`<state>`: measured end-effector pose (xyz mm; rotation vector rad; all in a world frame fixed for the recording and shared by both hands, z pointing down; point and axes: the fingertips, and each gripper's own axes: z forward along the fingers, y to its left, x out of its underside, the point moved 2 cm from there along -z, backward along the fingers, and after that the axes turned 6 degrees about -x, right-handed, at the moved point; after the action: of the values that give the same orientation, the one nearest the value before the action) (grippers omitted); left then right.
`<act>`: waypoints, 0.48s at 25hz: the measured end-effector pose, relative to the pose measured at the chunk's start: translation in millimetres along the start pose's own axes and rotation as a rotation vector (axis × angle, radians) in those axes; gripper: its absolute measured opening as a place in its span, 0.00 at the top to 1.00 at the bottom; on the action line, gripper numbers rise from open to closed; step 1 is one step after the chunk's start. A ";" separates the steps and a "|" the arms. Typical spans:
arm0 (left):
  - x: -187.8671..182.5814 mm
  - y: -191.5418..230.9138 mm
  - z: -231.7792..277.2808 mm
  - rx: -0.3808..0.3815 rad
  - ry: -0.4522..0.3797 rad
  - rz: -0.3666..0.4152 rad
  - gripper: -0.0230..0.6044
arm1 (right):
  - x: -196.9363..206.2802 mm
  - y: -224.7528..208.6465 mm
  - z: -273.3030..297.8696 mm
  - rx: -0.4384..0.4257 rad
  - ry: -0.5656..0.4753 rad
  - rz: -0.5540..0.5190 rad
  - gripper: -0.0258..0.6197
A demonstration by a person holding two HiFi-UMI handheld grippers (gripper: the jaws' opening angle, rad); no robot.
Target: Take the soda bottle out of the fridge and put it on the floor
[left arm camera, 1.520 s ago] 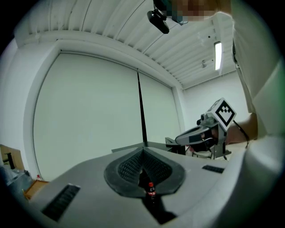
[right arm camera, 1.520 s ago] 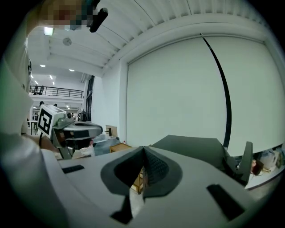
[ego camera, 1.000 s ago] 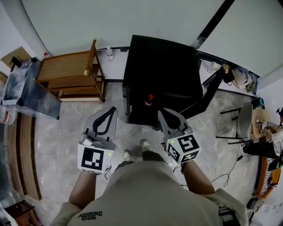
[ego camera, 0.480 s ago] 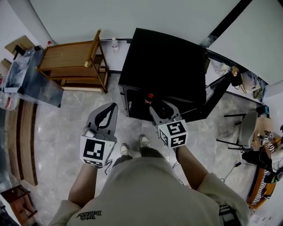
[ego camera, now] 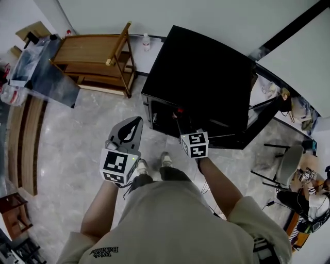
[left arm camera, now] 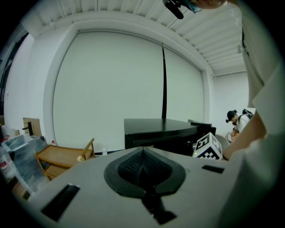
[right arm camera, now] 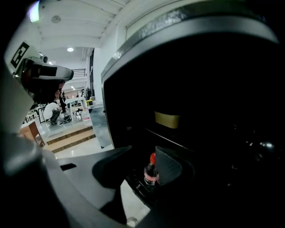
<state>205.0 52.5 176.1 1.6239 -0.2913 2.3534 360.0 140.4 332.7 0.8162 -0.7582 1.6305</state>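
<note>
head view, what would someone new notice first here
The big black fridge fills the middle of the head view, its front open toward the person. The right gripper reaches into it, its jaws closing with a red-capped bottle showing between them, not yet pressed. The left gripper is shut, above the floor.

A small clear bottle [ego camera: 146, 41] stands against the white wall [ego camera: 206, 15], near a wooden stand [ego camera: 90, 51].
</note>
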 end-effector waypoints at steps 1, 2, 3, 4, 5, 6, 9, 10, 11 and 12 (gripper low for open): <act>5.8 0.8 3.1 -0.011 0.012 -0.008 0.95 | 6.5 -2.5 6.7 -0.007 0.014 -0.002 0.74; 11.0 1.4 5.8 -0.021 0.023 -0.018 0.95 | 12.4 -5.1 13.4 -0.013 0.028 -0.002 0.72; 15.4 1.7 8.0 -0.030 0.034 -0.028 0.95 | 17.5 -7.6 19.7 -0.019 0.040 0.001 0.72; 19.3 1.6 9.4 -0.040 0.042 -0.038 0.95 | 21.6 -10.0 25.5 -0.024 0.050 0.004 0.70; 22.6 1.1 10.0 -0.049 0.049 -0.046 0.95 | 24.8 -12.0 30.7 -0.028 0.058 0.007 0.69; 25.5 0.3 10.2 -0.057 0.055 -0.052 0.95 | 27.3 -13.6 35.4 -0.031 0.064 0.008 0.69; 33.2 -3.7 9.5 -0.079 0.071 -0.064 0.95 | 33.3 -18.1 48.1 -0.037 0.082 0.008 0.68; 35.4 -5.4 9.0 -0.086 0.075 -0.068 0.95 | 35.5 -19.8 52.1 -0.038 0.089 0.008 0.68; 37.2 -7.2 8.2 -0.093 0.080 -0.071 0.95 | 37.9 -21.4 55.9 -0.039 0.094 0.006 0.68; 38.7 -8.9 6.9 -0.100 0.085 -0.073 0.95 | 39.8 -23.2 59.2 -0.037 0.097 0.002 0.68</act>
<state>201.0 62.8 214.8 1.4602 -0.3211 2.3079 383.8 117.6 400.1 0.7048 -0.7188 1.6406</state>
